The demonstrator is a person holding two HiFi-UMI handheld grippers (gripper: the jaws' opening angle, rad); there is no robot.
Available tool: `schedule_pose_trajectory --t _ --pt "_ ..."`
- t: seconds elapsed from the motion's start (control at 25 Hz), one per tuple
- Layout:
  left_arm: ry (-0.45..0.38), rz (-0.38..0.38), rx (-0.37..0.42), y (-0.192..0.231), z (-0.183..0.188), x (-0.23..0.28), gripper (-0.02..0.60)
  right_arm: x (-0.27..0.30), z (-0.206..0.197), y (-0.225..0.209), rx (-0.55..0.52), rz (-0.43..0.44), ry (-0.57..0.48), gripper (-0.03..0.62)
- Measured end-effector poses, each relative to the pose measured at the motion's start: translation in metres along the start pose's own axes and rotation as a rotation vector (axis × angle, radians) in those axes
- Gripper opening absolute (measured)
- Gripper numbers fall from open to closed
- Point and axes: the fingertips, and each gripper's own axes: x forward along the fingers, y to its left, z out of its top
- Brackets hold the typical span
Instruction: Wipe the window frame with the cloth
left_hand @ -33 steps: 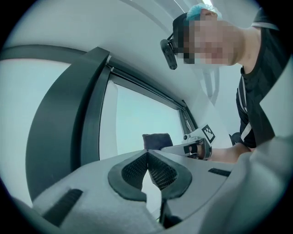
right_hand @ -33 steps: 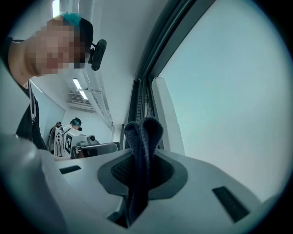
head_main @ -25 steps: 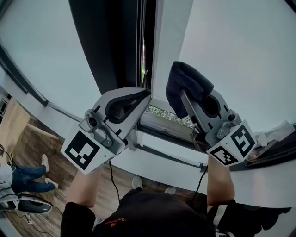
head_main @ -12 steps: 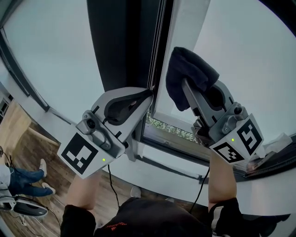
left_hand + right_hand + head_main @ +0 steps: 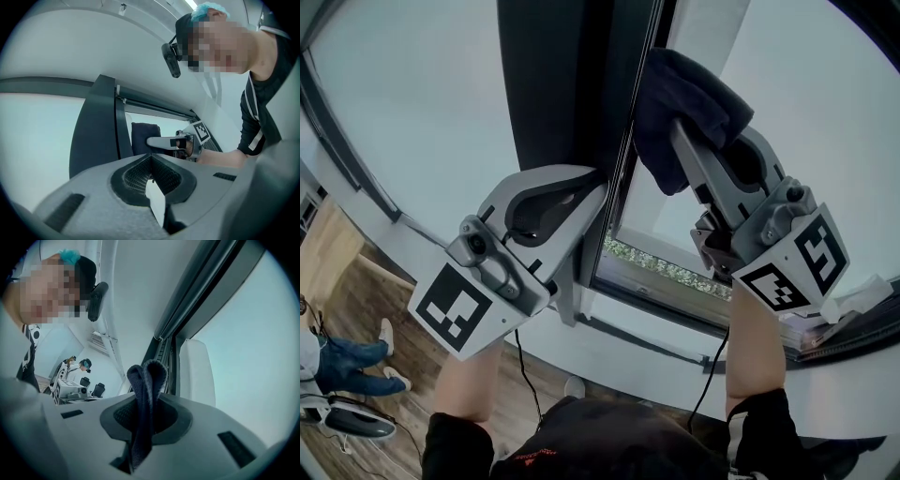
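Observation:
A dark blue cloth (image 5: 684,94) is bunched over the tip of my right gripper (image 5: 677,131), which is shut on it. The cloth presses against the edge where the dark window frame (image 5: 562,84) meets the white sash (image 5: 698,28). In the right gripper view the folded cloth (image 5: 146,394) sticks up between the jaws, in front of the frame's dark channel (image 5: 206,282). My left gripper (image 5: 598,187) is shut with nothing in it, its tip against the dark frame lower down. The left gripper view shows the cloth (image 5: 143,138) beside the dark frame (image 5: 96,126).
A white sill (image 5: 656,337) runs below the window, with greenery (image 5: 656,262) seen through the gap. A black cable (image 5: 523,370) hangs beneath the left gripper. On the wooden floor at lower left are a person's legs (image 5: 352,366). Two people (image 5: 79,366) sit far behind.
Both grippers have risen along the window frame. The cloth has slid upward along the frame's edge, and the view has shifted up with them.

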Motion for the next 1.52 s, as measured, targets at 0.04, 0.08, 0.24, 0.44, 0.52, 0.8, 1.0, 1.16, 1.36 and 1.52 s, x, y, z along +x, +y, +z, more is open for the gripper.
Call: schedule_pose_trajectory --t 0.04,0.08,0.24,0.44,0.52,0.8,1.0,1.16,1.36,1.52 --pt "-0.001 0.000 0.002 0.000 0.001 0.000 0.020 0.001 0.002 0.000 -0.005 0.001 -0.001 0.043" --pt "-0.003 0.000 0.005 0.000 0.002 0.001 0.020 0.001 0.004 -0.001 -0.011 0.002 -0.003 0.043" --pt "-0.011 -0.003 0.017 0.000 0.006 0.002 0.020 0.004 0.012 -0.002 -0.033 0.005 -0.015 0.043" --pt "-0.017 -0.005 0.013 0.000 0.003 0.001 0.020 0.013 0.013 0.001 -0.074 0.007 -0.017 0.043" --pt "-0.018 -0.004 0.010 0.000 0.000 0.000 0.020 0.018 0.011 0.004 -0.091 0.009 -0.013 0.043" --pt "-0.022 0.007 -0.018 0.002 -0.008 -0.004 0.020 0.020 0.007 0.002 -0.067 0.012 -0.019 0.043" --pt "-0.012 0.010 -0.039 0.002 -0.008 -0.003 0.020 0.020 0.007 0.003 -0.050 0.017 -0.017 0.043" --pt "-0.003 0.011 -0.058 0.002 -0.009 -0.003 0.020 0.022 0.005 0.005 -0.033 0.026 -0.005 0.043" --pt "0.008 0.008 -0.082 0.002 -0.015 -0.004 0.020 0.026 -0.005 0.008 -0.006 0.034 0.010 0.043" --pt "0.025 0.010 -0.105 0.000 -0.028 -0.010 0.020 0.028 -0.021 0.013 0.026 0.039 0.021 0.043"
